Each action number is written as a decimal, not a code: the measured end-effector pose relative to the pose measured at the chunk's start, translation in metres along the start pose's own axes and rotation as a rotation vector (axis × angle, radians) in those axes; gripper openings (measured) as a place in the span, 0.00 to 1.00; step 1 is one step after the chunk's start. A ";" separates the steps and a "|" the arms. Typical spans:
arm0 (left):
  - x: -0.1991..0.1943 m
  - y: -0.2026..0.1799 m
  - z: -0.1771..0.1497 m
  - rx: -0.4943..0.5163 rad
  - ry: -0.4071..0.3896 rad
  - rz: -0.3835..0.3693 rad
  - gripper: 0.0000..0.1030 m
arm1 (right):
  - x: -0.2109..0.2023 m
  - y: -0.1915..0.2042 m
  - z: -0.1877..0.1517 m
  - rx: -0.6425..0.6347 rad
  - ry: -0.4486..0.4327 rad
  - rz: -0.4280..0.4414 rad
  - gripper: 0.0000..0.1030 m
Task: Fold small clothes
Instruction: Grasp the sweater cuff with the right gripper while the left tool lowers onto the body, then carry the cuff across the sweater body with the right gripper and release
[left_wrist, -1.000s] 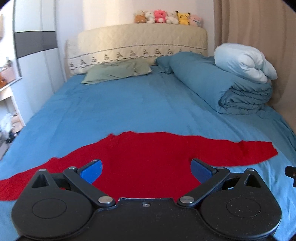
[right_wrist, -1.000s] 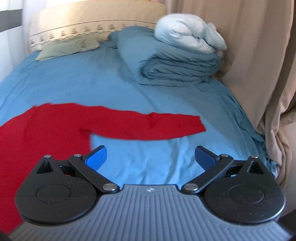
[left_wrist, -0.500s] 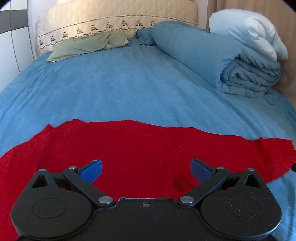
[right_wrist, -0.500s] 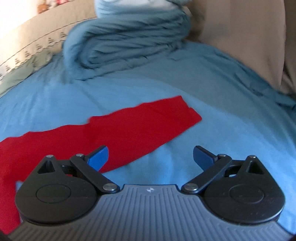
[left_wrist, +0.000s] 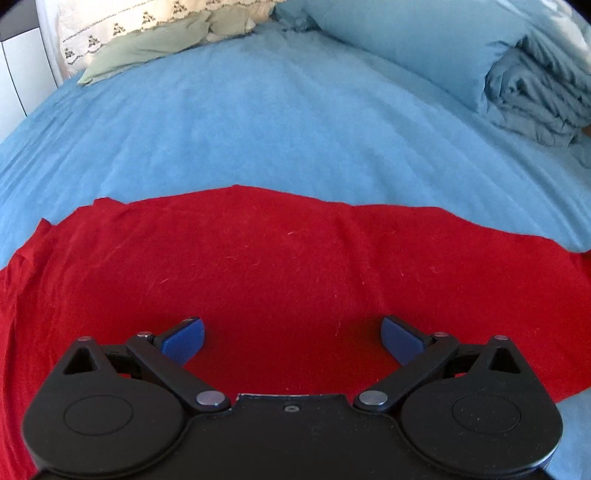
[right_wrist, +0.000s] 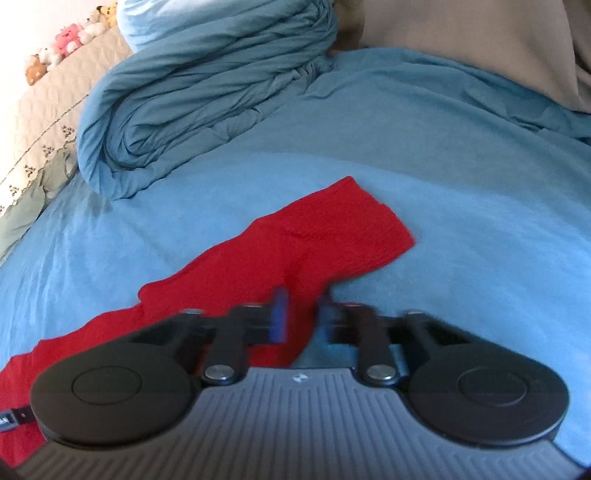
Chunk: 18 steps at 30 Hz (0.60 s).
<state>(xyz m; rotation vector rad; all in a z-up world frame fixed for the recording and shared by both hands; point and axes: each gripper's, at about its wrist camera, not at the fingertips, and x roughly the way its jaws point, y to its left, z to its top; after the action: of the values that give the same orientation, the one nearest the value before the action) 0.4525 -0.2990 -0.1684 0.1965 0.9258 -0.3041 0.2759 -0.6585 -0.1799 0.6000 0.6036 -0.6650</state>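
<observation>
Sweater (right_wrist: 325, 236) sleeve was now pinched by the right gripper (right_wrist: 300, 314), spread earlier; left gripper (left_wrist: 291, 334) stayed spread above it.

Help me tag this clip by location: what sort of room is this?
Most likely a bedroom. A bed with a blue sheet fills both views, with a folded duvet and green pillow on it, and plush toys line the padded headboard.

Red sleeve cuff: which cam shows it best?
Right wrist view: the sleeve cuff lies whole on the blue sheet, just beyond the right gripper. Left wrist view shows only the garment's red body under the left gripper; the cuff is out of frame.
</observation>
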 end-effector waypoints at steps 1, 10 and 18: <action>0.002 0.000 0.001 -0.004 0.011 -0.003 1.00 | -0.003 0.002 0.000 0.000 -0.002 -0.002 0.23; -0.013 0.027 0.014 -0.038 0.023 -0.116 1.00 | -0.056 0.084 0.021 -0.117 -0.094 0.156 0.22; -0.102 0.146 -0.006 -0.065 -0.126 -0.075 1.00 | -0.131 0.258 0.001 -0.317 -0.163 0.563 0.22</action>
<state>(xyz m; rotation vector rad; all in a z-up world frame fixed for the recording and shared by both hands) 0.4398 -0.1423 -0.0839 0.0823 0.8182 -0.3514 0.3751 -0.4455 -0.0116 0.3853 0.3503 -0.0811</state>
